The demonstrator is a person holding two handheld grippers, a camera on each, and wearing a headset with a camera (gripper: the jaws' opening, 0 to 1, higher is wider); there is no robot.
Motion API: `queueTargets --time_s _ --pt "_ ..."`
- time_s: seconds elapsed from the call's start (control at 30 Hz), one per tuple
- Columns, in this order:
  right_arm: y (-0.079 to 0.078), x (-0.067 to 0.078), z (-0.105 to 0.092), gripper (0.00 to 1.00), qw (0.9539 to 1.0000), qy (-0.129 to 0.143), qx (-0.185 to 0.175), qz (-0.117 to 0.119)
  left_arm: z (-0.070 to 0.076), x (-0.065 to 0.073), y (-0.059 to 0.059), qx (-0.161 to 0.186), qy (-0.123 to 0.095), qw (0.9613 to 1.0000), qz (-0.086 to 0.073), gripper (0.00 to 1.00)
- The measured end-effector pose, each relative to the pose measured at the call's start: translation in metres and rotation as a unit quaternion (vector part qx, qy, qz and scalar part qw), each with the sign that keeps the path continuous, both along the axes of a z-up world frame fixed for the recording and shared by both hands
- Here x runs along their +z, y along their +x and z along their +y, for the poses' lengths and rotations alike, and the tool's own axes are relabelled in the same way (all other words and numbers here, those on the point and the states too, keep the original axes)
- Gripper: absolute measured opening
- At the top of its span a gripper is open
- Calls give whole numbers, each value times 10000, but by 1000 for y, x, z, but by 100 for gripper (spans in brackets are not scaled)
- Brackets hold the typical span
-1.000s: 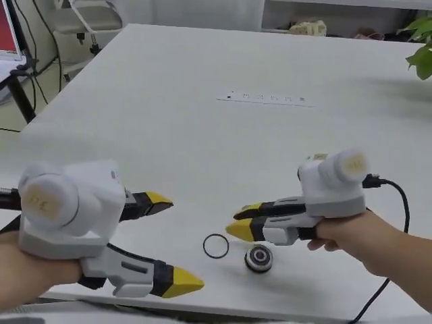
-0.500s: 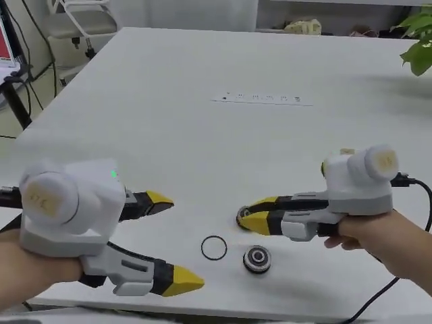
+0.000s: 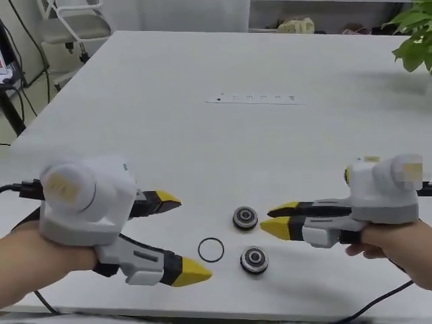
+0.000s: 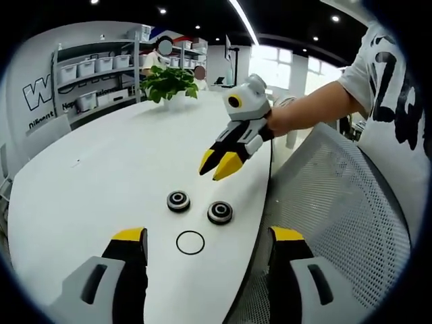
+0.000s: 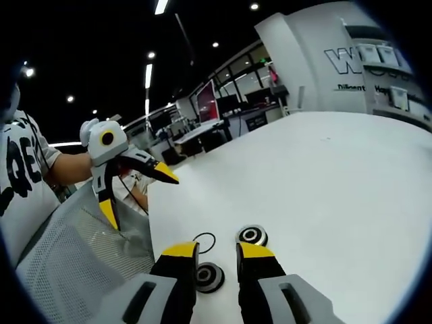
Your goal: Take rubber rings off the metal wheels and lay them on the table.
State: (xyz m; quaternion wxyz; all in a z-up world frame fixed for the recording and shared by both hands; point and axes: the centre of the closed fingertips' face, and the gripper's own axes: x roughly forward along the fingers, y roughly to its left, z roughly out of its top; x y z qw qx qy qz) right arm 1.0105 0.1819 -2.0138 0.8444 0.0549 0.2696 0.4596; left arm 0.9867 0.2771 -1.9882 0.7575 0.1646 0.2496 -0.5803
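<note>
- The left gripper (image 3: 179,236) hovers at the lower left of the head view. Its jaws are spread wide with nothing between them. The opening faces the parts, probably so it can close on a wheel and steady it.
- The right gripper (image 3: 273,221) comes in from the right edge. Its jaws are only narrowly parted and empty, with the tips just beside the far metal wheel (image 3: 245,217) but not touching it. That narrow gap would suit pinching a thin ring.
- One rubber ring (image 3: 211,250) lies flat on the table (image 3: 202,135) at lower centre. It is free of both wheels and just left of the near metal wheel (image 3: 254,259), so one removal looks finished.
- In the left gripper view the ring (image 4: 190,242) sits low in the centre, ahead of that gripper's open jaws. The two wheels lie just above it in the frame.
- Both wheels lie flat and show dark outer bands. Whether either carries a ring is too small to tell.
</note>
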Motion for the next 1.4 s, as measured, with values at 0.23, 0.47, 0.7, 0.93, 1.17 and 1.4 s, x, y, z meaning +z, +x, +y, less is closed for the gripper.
queueTargets --time_s 0.23,0.47,0.7,0.93,1.17,1.4 --pt "-5 -6 -5 20 10000 -32 -56 23 -8 -3 3 -75 23 9999 79 69" --pt "-11 -12 -5 21 10000 -97 7 -1 -21 -7 6 -207 49 9997 125 67" --pt "-17 -22 -6 21 9997 -204 130 0 -28 -17 9 -324 112 9992 227 64" --pt "-24 -28 -5 22 9993 -318 194 7 -36 -24 10 -403 157 9986 295 62" --pt "-28 -38 -5 23 9983 -488 329 -10 -43 -33 9 -523 197 9977 379 58" --pt "-32 -46 -4 23 9966 -647 504 -44 -48 -42 5 -622 301 9967 416 53"
